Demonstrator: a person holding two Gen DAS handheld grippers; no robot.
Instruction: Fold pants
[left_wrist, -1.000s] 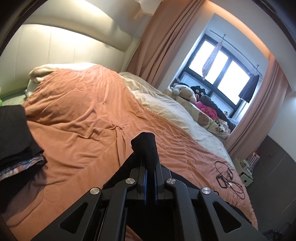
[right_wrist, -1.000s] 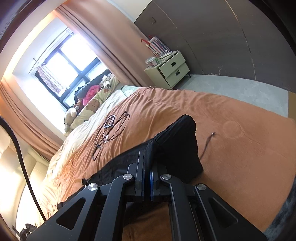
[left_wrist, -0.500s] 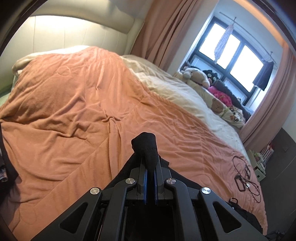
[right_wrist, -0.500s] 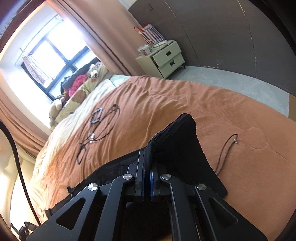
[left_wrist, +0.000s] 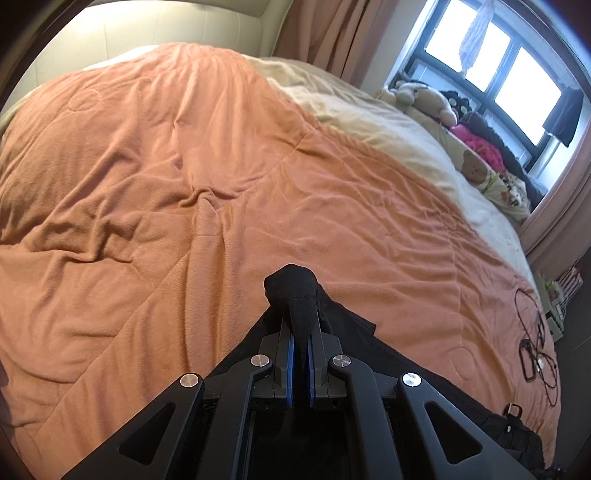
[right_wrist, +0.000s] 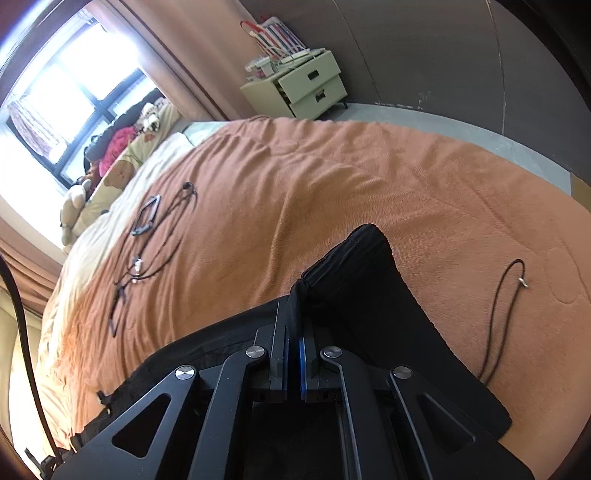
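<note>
Black pants (left_wrist: 436, 391) lie on an orange blanket (left_wrist: 184, 184) that covers the bed. My left gripper (left_wrist: 299, 325) is shut on a bunched fold of the black pants (left_wrist: 293, 286), held just above the blanket. My right gripper (right_wrist: 293, 314) is shut on another edge of the pants (right_wrist: 362, 280), and the cloth spreads out flat to its right. A thin black drawstring (right_wrist: 498, 314) trails from the pants onto the blanket (right_wrist: 295, 192). Most of the pants is hidden under both grippers.
Black cables and a small dark frame (right_wrist: 147, 216) lie on the blanket, also in the left wrist view (left_wrist: 535, 343). Stuffed toys (left_wrist: 424, 98) line the window side. A cream drawer unit (right_wrist: 306, 86) stands by the dark wall past the bed's foot.
Both grippers have moved lower and forward over the bed with the pants still held. The dark clothing pile at the left has gone out of the left wrist view.
</note>
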